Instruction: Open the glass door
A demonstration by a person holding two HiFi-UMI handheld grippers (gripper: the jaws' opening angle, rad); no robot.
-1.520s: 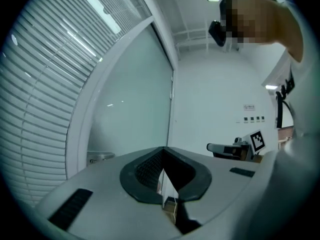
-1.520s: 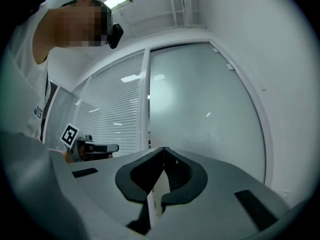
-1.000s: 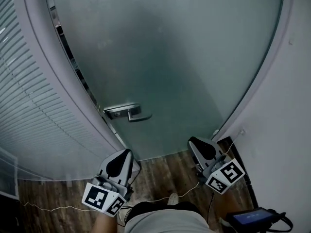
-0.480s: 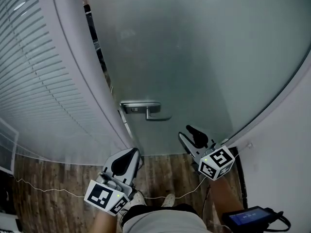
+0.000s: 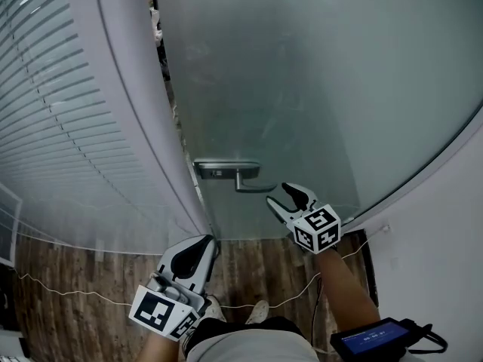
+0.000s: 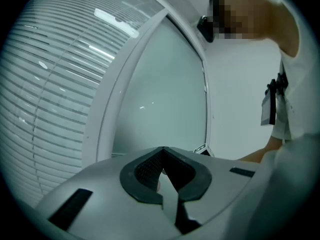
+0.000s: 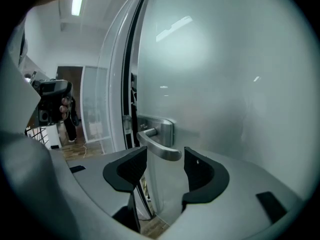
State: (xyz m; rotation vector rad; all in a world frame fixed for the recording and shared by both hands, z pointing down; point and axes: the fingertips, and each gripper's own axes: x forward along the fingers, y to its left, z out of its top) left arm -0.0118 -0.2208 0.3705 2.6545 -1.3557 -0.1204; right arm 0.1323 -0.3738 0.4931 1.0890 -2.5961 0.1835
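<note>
The frosted glass door fills the head view, with a metal lever handle on a plate near its left edge. My right gripper is just below and right of the lever's free end, its jaws opening wide. In the right gripper view the lever handle ends right in front of the gap of the right gripper; the pads do not touch it. My left gripper hangs lower left over the floor, shut and empty. The left gripper points at the door frame.
A blind-covered window panel and the curved white frame stand left of the door, a white wall to its right. A dark gap runs along the door's handle edge. Wooden floor carries a thin cable.
My right gripper has moved up and left in the head view to the lever's end and its jaws have gone from shut to wide apart. The left gripper stays low and shut.
</note>
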